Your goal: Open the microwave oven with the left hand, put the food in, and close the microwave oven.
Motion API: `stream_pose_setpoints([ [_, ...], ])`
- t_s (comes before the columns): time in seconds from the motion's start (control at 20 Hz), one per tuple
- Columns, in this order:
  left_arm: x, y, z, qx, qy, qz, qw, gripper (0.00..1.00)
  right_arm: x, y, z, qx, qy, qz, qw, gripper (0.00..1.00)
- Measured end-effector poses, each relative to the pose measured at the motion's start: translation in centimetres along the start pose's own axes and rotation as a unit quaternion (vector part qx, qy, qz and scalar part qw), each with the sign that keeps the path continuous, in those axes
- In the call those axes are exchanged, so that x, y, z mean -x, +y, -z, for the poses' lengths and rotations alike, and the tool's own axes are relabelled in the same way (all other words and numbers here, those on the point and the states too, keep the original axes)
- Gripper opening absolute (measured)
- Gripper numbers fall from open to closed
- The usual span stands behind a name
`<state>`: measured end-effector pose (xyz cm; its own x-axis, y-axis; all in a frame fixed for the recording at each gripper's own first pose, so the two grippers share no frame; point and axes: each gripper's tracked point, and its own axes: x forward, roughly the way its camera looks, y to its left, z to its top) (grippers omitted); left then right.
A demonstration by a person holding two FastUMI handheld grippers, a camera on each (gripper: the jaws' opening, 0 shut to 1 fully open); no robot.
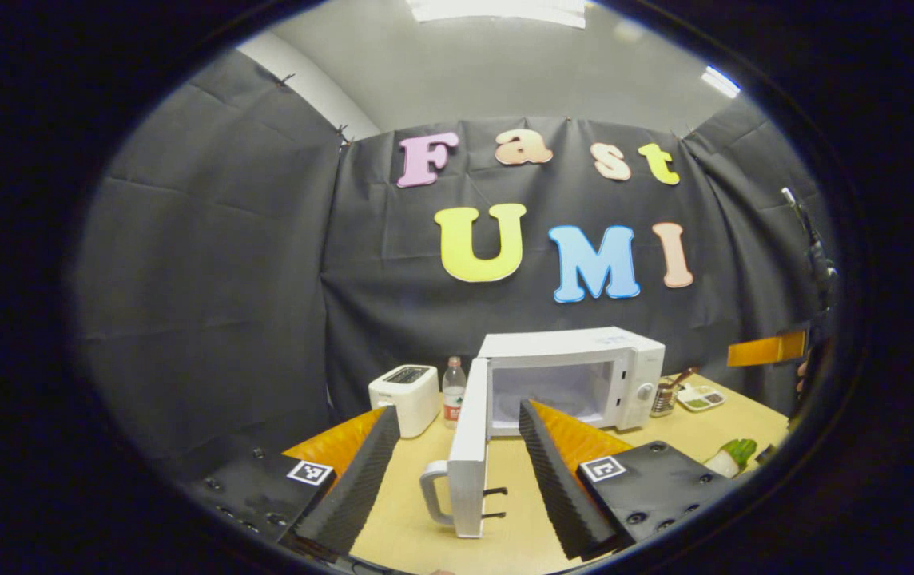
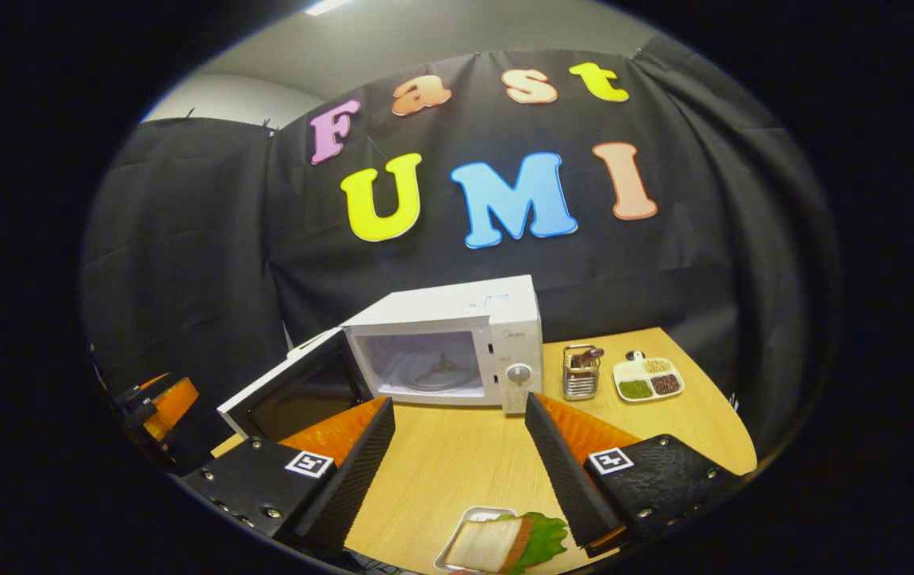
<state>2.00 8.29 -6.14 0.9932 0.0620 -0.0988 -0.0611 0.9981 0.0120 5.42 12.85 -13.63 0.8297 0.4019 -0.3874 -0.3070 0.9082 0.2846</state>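
Two views, microwave (image 2: 457, 343) open, toaster (image 1: 405, 395) left view, sandwich (image 2: 497, 543) right view

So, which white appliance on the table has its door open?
The microwave oven; its door swings wide open. The toaster has no door.

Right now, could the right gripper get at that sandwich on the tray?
Probably yes. The right gripper hangs open just above the sandwich on its tray, with bare table between its fingers and nothing lying in between. The microwave door swings off to the side.
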Motion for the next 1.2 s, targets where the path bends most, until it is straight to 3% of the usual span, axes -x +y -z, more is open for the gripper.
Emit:
stream_pose_setpoints([
  [0.35, 1.0, -4.4, -3.5, -0.004, -0.032, -0.005, 0.999, 0.97, 0.3, -4.5, 6.5, -0.065, 0.121, -0.023, 0.99, 0.98],
  [0.4, 1.2, -4.8, -3.7, -0.002, -0.032, -0.006, 0.999, 0.97, 0.4, -5.0, 7.5, -0.073, 0.14, -0.027, 0.987, 0.94],
  [0.5, 1.5, -5.7, -3.6, -0.003, -0.031, -0.009, 0.999, 0.96, 0.8, -5.7, 9.6, -0.087, 0.175, -0.034, 0.98, 0.98],
  [0.8, 1.7, -7.8, -2.9, -0.005, -0.023, -0.01, 1.0, 0.97, 2.0, -6.2, 14.8, -0.153, 0.267, -0.056, 0.95, 0.98],
  [1.2, 2.3, -8.7, -3.4, -0.015, -0.022, -0.027, 0.999, 0.97, 2.7, -5.0, 19.3, -0.223, 0.343, -0.077, 0.909, 0.99],
])
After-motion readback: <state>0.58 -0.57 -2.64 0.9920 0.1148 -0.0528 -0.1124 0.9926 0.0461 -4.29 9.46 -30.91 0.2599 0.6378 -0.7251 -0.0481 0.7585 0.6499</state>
